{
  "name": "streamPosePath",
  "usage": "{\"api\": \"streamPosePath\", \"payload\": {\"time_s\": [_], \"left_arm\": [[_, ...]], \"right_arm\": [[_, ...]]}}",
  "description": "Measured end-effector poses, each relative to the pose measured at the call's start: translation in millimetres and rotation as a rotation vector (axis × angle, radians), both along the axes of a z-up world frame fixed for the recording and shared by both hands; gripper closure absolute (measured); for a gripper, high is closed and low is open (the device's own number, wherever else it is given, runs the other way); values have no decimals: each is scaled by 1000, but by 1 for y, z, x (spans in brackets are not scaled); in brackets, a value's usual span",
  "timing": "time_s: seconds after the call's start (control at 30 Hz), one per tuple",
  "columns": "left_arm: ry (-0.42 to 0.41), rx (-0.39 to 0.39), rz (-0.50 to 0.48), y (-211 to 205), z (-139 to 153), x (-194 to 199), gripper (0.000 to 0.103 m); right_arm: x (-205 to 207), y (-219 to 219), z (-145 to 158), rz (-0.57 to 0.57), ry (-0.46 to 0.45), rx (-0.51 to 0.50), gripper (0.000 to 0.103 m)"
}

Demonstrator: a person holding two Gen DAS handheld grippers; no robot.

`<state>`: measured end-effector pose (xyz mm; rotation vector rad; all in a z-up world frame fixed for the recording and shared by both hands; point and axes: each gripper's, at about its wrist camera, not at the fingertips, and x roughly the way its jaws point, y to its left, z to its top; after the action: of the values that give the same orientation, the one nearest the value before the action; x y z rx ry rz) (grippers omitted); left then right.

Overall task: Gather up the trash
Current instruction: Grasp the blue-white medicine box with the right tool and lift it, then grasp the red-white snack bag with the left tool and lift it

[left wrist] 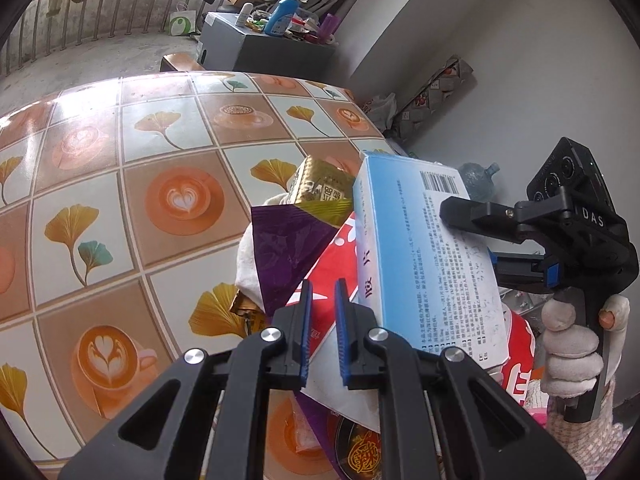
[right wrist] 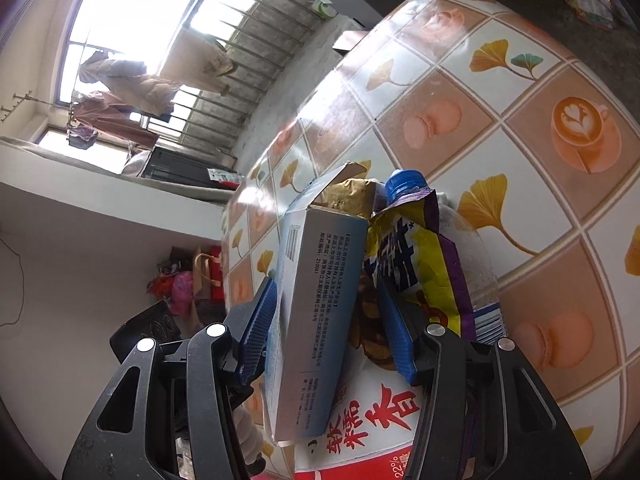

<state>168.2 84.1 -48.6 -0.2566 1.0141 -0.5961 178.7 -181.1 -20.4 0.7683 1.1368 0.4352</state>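
1. The right claw (right wrist: 326,304) is spread around a blue-and-white cardboard box (right wrist: 316,280). The box stands on edge between its two blue pads.
2. The pad on the barcode side lies against the box. The other pad stands just off the box's printed grey side, with a strip of the packet below showing between them. I would not call it a firm pinch.
3. The box tilts, with its torn flap end pointing away from the claw. Its near end reaches back past the pads toward the claw's body.
4. Just beyond the far pad is a yellow-and-purple snack bag (right wrist: 416,264). A bottle with a blue cap (right wrist: 406,184) pokes up behind it, ahead of the fingertips.
5. Under the right claw lies a big red-and-white packet (right wrist: 360,420) with large red characters.
6. The left claw (left wrist: 323,320) has its pads drawn nearly together, with only a narrow slit between them. I see nothing caught in it.
7. It hovers over the same heap of rubbish. A purple wrapper (left wrist: 288,248) is just ahead and a little to its left, and the box rises close on its right.
8. Further ahead of the left claw are a gold packet (left wrist: 320,188) and a white cloth (left wrist: 248,268), lying on the patterned table (left wrist: 120,160).
9. A gloved hand (left wrist: 572,360) grips the right claw's handle, off to the left claw's right.
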Motion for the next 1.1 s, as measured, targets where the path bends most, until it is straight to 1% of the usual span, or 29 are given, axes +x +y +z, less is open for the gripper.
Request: {"api": "streamPosePath", "payload": {"time_s": [0.07, 0.1, 0.3, 0.37, 0.43, 0.5, 0.6, 0.7, 0.77, 0.93, 1.0, 1.03, 1.1], "left_arm": [[-8, -2, -11, -4, 1, 0, 93], [-13, -1, -16, -5, 2, -1, 93], [-42, -38, -1, 10, 14, -7, 93], [-52, -42, 7, 19, 17, -11, 92], [-52, -42, 17, 30, 18, -15, 92], [-38, -48, 32, 40, 18, -18, 92], [-15, -63, 65, 54, 17, -22, 89], [-19, -90, 66, 56, 24, -26, 89], [-40, -107, 36, 48, 33, -30, 89], [-91, -104, -59, 17, 54, -37, 79], [-109, -86, -74, 8, 59, -40, 71], [-114, -80, -75, 5, 61, -41, 70], [-115, -73, -66, 5, 63, -43, 64]], "right_arm": [[-2, -4, 1, -2, -13, 26, 69], [-4, -5, 2, -4, -26, 43, 70], [-22, -34, 22, -31, -122, 102, 73], [-30, -43, 29, -30, -151, 96, 73], [-40, -47, 35, -22, -180, 68, 73], [-48, -49, 39, -23, -203, 39, 73], [-57, -56, 42, -52, -223, 32, 73], [-63, -70, 42, -97, -235, 50, 73], [-68, -80, 44, -125, -249, 36, 73], [-87, -104, 58, -193, -293, -62, 73], [-93, -113, 58, -216, -298, -68, 73], [-96, -117, 56, -227, -295, -65, 73], [-100, -123, 51, -239, -285, -55, 73]]}}
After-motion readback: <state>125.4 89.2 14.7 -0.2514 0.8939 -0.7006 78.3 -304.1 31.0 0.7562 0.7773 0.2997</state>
